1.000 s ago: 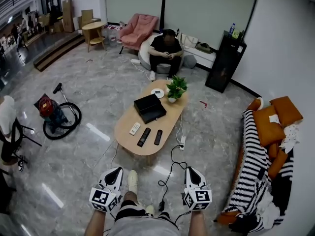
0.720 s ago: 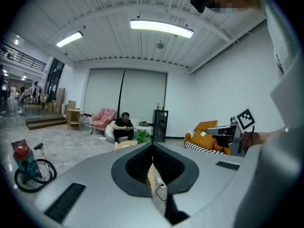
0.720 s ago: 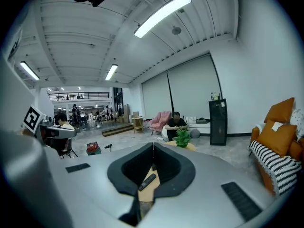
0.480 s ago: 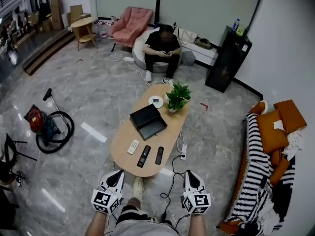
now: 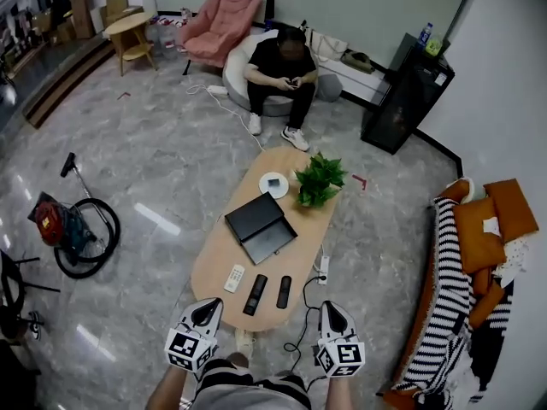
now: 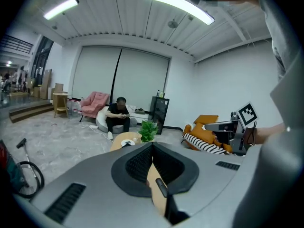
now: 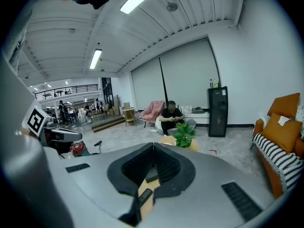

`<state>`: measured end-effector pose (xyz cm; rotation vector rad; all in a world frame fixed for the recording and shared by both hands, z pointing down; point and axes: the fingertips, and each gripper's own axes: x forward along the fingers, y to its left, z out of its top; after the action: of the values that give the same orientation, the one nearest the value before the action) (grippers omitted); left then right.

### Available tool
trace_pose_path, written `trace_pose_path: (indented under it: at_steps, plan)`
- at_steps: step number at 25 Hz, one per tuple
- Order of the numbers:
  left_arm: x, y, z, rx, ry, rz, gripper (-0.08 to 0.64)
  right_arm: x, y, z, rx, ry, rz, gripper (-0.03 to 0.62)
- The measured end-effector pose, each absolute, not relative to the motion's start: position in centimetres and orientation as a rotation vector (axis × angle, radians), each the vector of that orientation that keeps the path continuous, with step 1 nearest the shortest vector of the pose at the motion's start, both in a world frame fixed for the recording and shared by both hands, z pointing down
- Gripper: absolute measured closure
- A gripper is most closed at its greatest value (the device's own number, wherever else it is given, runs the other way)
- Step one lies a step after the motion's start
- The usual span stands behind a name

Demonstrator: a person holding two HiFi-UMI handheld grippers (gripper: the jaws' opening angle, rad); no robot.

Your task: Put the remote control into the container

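Remote controls (image 5: 255, 294), one white and two black, lie on the surface (image 5: 214, 259) just short of the open container (image 5: 261, 226). The gripper views show mere slivers. Left tongs (image 5: 208, 306) and right tongs (image 5: 332, 307) are pressed together, empty.

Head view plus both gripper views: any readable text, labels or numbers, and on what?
No readable text anywhere.
Left gripper and right gripper cubes: square marker patterns only, no letters.
White remote, bottle: any print too small to read.
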<state>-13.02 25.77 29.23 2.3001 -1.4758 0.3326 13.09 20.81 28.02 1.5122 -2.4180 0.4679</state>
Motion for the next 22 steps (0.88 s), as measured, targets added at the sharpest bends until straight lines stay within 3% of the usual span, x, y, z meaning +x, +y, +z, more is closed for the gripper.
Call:
trace_pose_path:
  at_steps: [22]
  plan:
    - [-14.0,17.3,43.7,2.167,-1.366,0.496,0.552,8.5,11.6,41.8,1.302,-2.362,0.530,0.581]
